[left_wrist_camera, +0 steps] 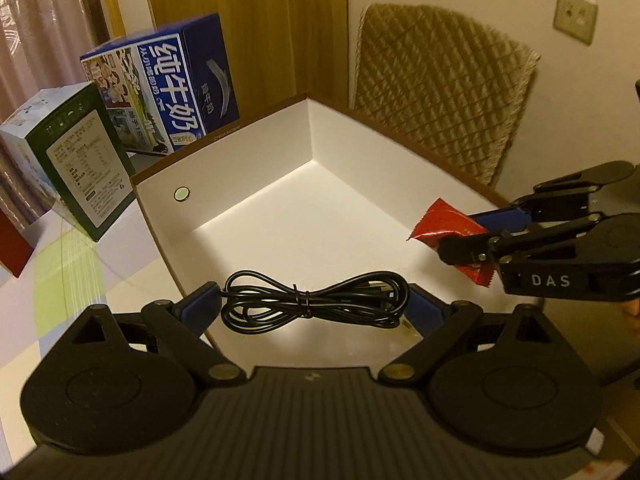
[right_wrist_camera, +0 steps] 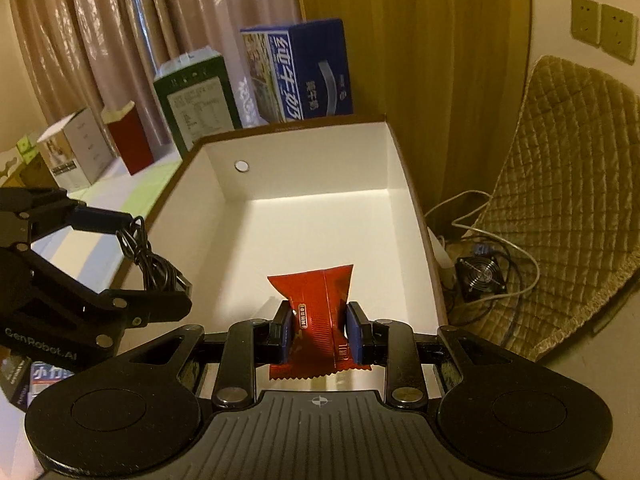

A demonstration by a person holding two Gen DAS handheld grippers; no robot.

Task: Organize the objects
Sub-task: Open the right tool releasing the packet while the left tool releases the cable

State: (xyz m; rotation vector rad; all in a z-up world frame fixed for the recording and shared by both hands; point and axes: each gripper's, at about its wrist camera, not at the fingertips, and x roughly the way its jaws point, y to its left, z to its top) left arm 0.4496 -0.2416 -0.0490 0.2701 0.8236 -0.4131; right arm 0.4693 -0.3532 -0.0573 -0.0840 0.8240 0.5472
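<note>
My left gripper [left_wrist_camera: 316, 304] is shut on a coiled black cable [left_wrist_camera: 316, 306], held over the near edge of an open white box [left_wrist_camera: 304, 128]. The cable also shows in the right wrist view [right_wrist_camera: 154, 264], hanging between the left gripper's fingers [right_wrist_camera: 100, 220]. My right gripper [right_wrist_camera: 320, 330] is shut on a red snack packet [right_wrist_camera: 316, 312], held above the box's [right_wrist_camera: 388, 160] near end. In the left wrist view the right gripper [left_wrist_camera: 476, 236] holds the packet [left_wrist_camera: 444, 224] over the box's right rim. The box's floor is bare.
A blue milk carton box [left_wrist_camera: 188, 84] and a green-sided box [left_wrist_camera: 80, 160] stand behind the white box on a checked tablecloth [left_wrist_camera: 68, 280]. A red box [right_wrist_camera: 128, 142] and a white box [right_wrist_camera: 76, 152] stand further left. A quilted cushion [right_wrist_camera: 568, 184], a small fan [right_wrist_camera: 480, 276] and cords lie to the right.
</note>
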